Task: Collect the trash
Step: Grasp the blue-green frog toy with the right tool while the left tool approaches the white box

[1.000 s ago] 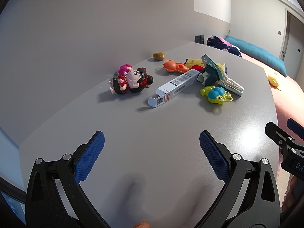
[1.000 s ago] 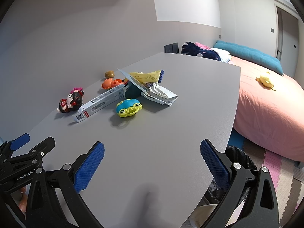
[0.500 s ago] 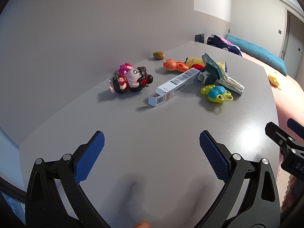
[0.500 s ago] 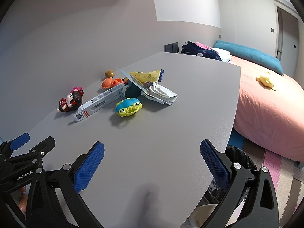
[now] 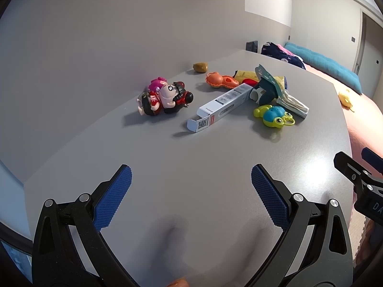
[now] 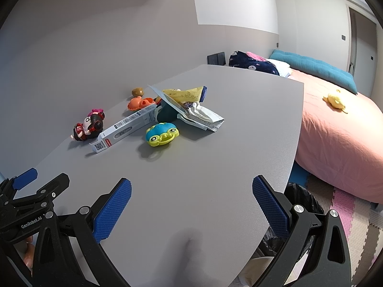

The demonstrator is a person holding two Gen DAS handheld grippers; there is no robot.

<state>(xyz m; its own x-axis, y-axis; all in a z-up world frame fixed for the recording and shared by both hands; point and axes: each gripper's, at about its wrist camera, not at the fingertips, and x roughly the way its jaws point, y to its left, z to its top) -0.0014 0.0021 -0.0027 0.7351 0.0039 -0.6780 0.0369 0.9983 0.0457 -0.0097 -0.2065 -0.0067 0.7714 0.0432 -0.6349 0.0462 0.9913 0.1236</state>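
Note:
On the grey table [image 5: 215, 167] lies a long white cardboard box [image 5: 219, 107], also in the right wrist view [image 6: 124, 129]. Crumpled wrappers [image 5: 290, 100] and a yellow packet [image 6: 184, 94] lie beside it, with a crumpled grey wrapper [image 6: 203, 118]. My left gripper [image 5: 191, 186] is open and empty, well short of the box. My right gripper [image 6: 191, 198] is open and empty over the table's near part. A black-lined trash bin [image 6: 301, 198] stands on the floor under the table's right edge.
Toys lie among the trash: a red-black doll [image 5: 165, 98], an orange toy [image 5: 220, 80], a blue-green frog toy [image 5: 275, 116], a brown lump [image 5: 199, 67]. A wall runs behind the table. A pink bed [image 6: 335, 124] is to the right.

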